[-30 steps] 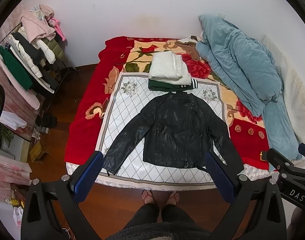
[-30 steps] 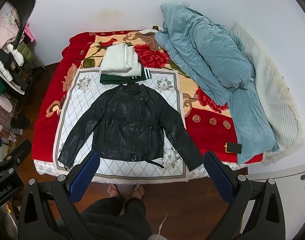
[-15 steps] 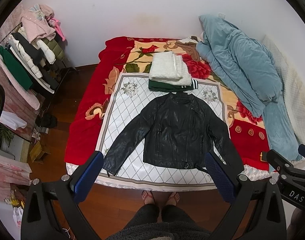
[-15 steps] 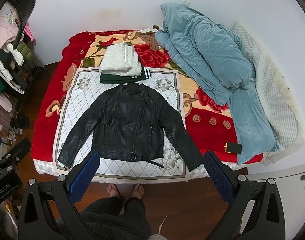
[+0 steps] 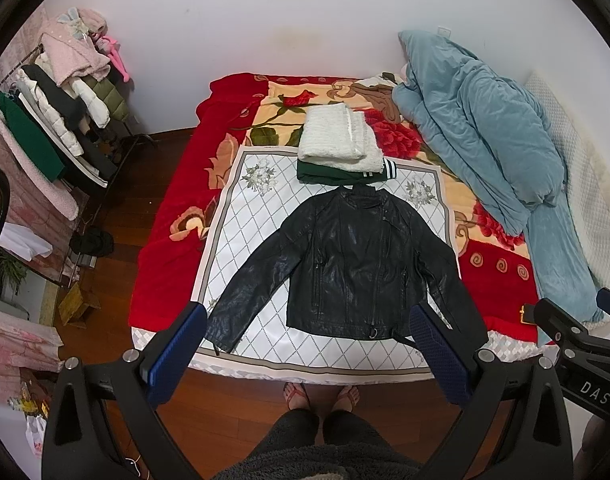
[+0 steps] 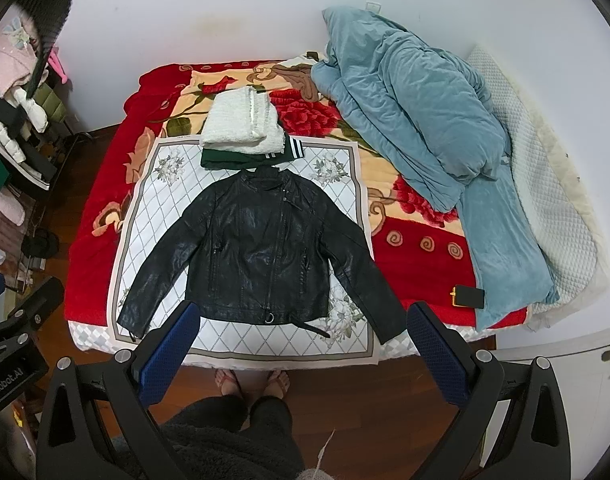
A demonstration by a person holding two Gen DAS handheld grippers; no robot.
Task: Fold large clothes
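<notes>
A black leather jacket (image 5: 353,264) (image 6: 261,252) lies flat and face up on a white diamond-patterned cloth (image 5: 249,216) (image 6: 153,200) on the bed, both sleeves spread outward and down. Behind its collar sits a stack of folded clothes: a white knit (image 5: 337,140) (image 6: 241,124) on top of a dark green garment (image 5: 325,174) (image 6: 225,160). My left gripper (image 5: 305,348) hangs open high above the bed's near edge, nothing between its blue pads. Likewise my right gripper (image 6: 301,348) is open and holds nothing. Both are well clear of the jacket.
A crumpled blue duvet (image 5: 485,132) (image 6: 417,120) fills the bed's right side over a red floral blanket (image 5: 177,208). A black phone (image 6: 469,296) lies near the right front corner. A clothes rack (image 5: 57,120) stands at the left. A person's feet (image 5: 321,394) stand on the wooden floor.
</notes>
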